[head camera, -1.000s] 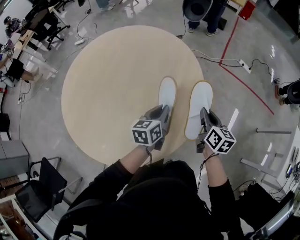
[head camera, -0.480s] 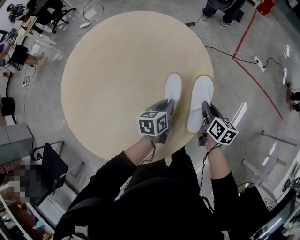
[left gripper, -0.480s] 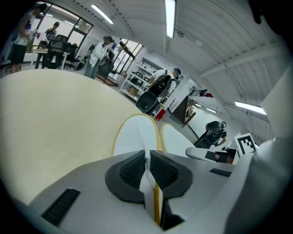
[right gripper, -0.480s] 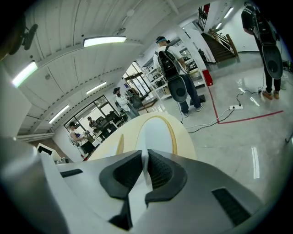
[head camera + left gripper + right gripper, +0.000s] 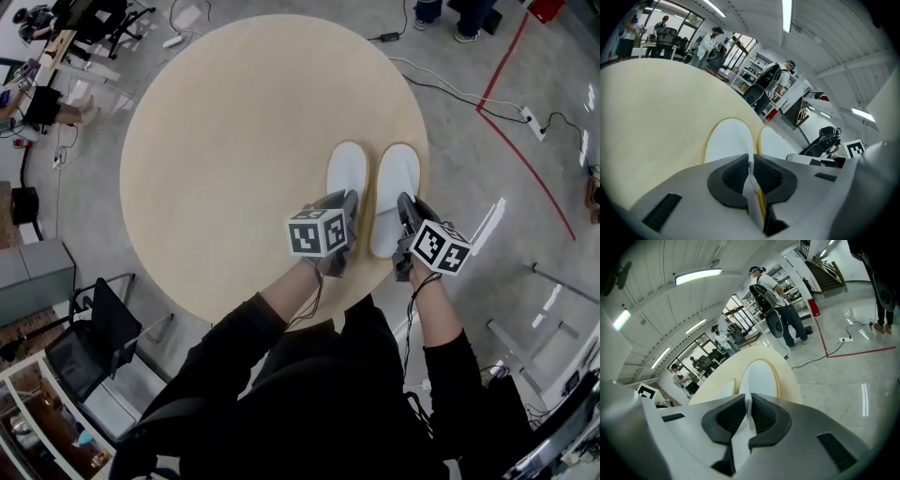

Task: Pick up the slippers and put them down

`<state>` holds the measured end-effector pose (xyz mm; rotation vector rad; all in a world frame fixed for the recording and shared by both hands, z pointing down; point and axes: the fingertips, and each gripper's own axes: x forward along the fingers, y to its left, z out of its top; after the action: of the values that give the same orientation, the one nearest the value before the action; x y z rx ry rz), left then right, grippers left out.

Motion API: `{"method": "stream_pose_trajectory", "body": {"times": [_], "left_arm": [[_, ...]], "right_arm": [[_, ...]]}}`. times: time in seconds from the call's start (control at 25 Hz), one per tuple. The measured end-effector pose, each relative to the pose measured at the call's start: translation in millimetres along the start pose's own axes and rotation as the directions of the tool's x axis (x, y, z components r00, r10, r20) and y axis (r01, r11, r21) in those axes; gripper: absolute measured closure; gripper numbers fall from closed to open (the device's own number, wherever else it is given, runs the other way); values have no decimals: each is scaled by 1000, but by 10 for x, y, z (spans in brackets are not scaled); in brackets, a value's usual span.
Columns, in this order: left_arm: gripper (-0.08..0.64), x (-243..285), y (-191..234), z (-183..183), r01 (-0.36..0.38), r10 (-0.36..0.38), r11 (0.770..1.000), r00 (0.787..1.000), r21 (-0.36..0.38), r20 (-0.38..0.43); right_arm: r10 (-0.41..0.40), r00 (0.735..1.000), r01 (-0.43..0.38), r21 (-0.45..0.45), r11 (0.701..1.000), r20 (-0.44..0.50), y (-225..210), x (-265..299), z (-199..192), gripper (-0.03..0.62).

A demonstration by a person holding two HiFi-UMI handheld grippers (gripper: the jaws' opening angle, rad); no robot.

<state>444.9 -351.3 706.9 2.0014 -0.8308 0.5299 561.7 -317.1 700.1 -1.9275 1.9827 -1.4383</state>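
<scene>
— Where are the slippers?
— The left slipper (image 5: pixel 347 171) and right slipper (image 5: pixel 397 183) are side by side at the round tabletop's (image 5: pixel 234 141) right edge.
— And the grippers?
— The left gripper (image 5: pixel 348 206) has its jaws pinched on the left slipper's heel; the right gripper (image 5: pixel 405 204) pinches the right slipper's heel.

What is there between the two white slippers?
Nothing: in the head view only a narrow strip of the bare round table shows between the left slipper and the right slipper.

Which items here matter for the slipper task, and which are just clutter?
Job: left slipper, right slipper, left gripper, right gripper (each shut on its slipper), round table.
Clutter: office chair, floor cables, red floor tape.
</scene>
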Motion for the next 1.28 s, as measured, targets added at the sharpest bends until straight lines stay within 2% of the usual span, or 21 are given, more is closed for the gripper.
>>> {"method": "stream_pose_trajectory", "body": {"times": [0.36,0.84,0.96,1.04,1.16,1.28], "left_arm": [[520,319,57,57,4,-4,1000,1000,-4,-30],[520,458,8,65,35,-32,998,998,49,-58],[518,444,5,73,37,-33,998,998,58,-61],[483,418,-17,78,37,-32,996,997,77,-64],[359,395,-33,84,25,-19,995,998,93,-67],[321,353,-56,96,17,-12,995,998,93,-54]], "right_arm": [[-5,999,6,24,1000,-46,-199,275,16,557],[1,998,0,8,1000,-64,-250,385,52,555],[7,998,-7,5,1000,-60,-213,391,58,526],[9,998,-9,-2,1000,-56,-171,374,66,481],[-1,999,0,-27,1000,-47,-129,335,92,412],[-2,1000,0,-61,998,-30,-92,272,122,385]]}}
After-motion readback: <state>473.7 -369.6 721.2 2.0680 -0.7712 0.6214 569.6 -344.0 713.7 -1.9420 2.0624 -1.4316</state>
